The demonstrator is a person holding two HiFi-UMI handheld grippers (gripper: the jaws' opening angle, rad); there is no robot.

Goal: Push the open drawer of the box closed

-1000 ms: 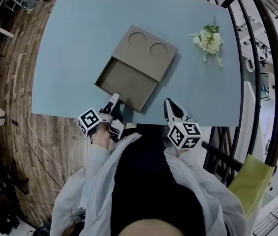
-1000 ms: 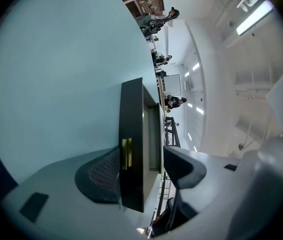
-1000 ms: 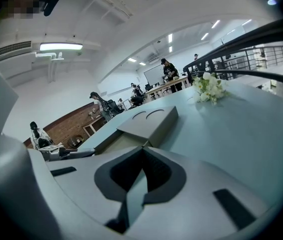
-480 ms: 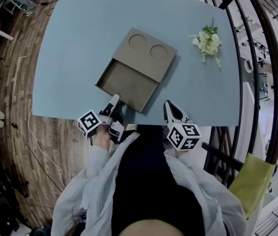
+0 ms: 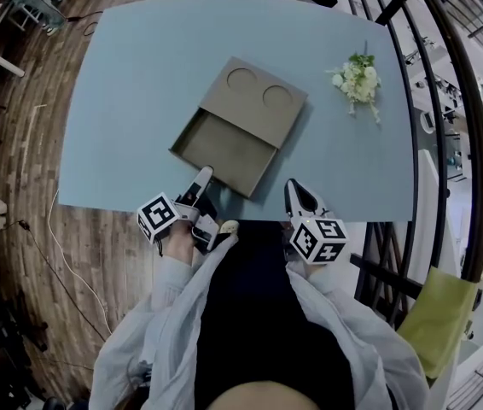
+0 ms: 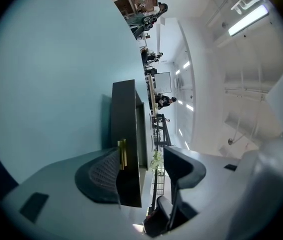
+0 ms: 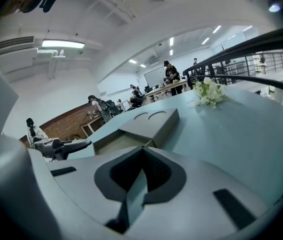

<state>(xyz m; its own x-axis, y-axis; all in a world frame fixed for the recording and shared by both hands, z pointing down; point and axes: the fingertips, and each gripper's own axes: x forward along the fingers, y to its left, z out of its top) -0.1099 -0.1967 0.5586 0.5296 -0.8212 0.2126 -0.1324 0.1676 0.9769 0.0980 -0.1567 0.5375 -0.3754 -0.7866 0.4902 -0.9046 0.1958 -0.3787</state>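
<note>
Barely shifted, the left claw [image 5: 203,175], jaws apart, straddles the front wall of the grey cardboard drawer [image 5: 224,148], which lies empty; the right claw [image 5: 297,191] sits closed nearby.

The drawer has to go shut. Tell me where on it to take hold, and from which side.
Take the drawer by its front panel at the gold handle, coming from the table's near edge: that flat face points toward you, opposite the box.

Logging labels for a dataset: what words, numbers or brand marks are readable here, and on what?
None readable.
The box and drawer are plain; the cubes on the left gripper and right gripper bear only square patterns; the distant screen is too small to read.
</note>
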